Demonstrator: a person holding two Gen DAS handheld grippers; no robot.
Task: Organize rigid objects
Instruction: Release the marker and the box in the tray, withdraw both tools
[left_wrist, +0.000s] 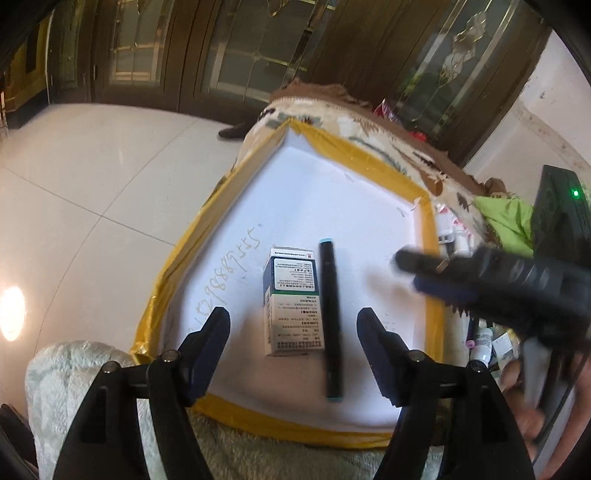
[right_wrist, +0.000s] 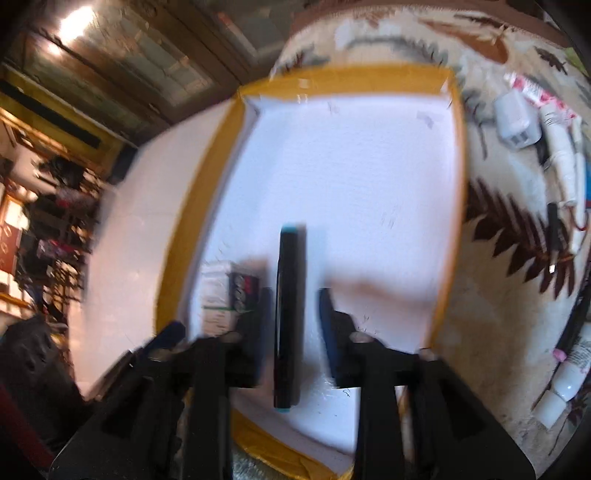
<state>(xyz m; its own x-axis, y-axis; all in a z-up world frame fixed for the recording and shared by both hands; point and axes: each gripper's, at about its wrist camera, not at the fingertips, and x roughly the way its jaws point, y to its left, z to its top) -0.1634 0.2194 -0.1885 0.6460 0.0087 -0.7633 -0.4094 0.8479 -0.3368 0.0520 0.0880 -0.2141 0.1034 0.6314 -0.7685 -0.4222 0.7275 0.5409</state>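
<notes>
A white foam box (left_wrist: 430, 229) with yellow taped rims sits on a patterned blanket. Inside lie a medicine carton (left_wrist: 290, 301) and a black marker with teal ends (left_wrist: 330, 321), side by side. My left gripper (left_wrist: 293, 325) is open and empty, hovering over the carton. My right gripper (right_wrist: 293, 317) is open above the marker (right_wrist: 290, 314), its fingers either side of it without touching; the carton (right_wrist: 229, 295) lies to its left. In the left wrist view the right gripper (left_wrist: 417, 269) reaches in from the right, blurred.
Loose items lie on the blanket right of the box: a white charger (right_wrist: 515, 122), white tubes (right_wrist: 561, 155), a black pen (right_wrist: 553, 229), small bottles (right_wrist: 565, 384). A fleecy towel (left_wrist: 85, 373) lies by the box's near corner. Tiled floor (left_wrist: 92, 184) lies left.
</notes>
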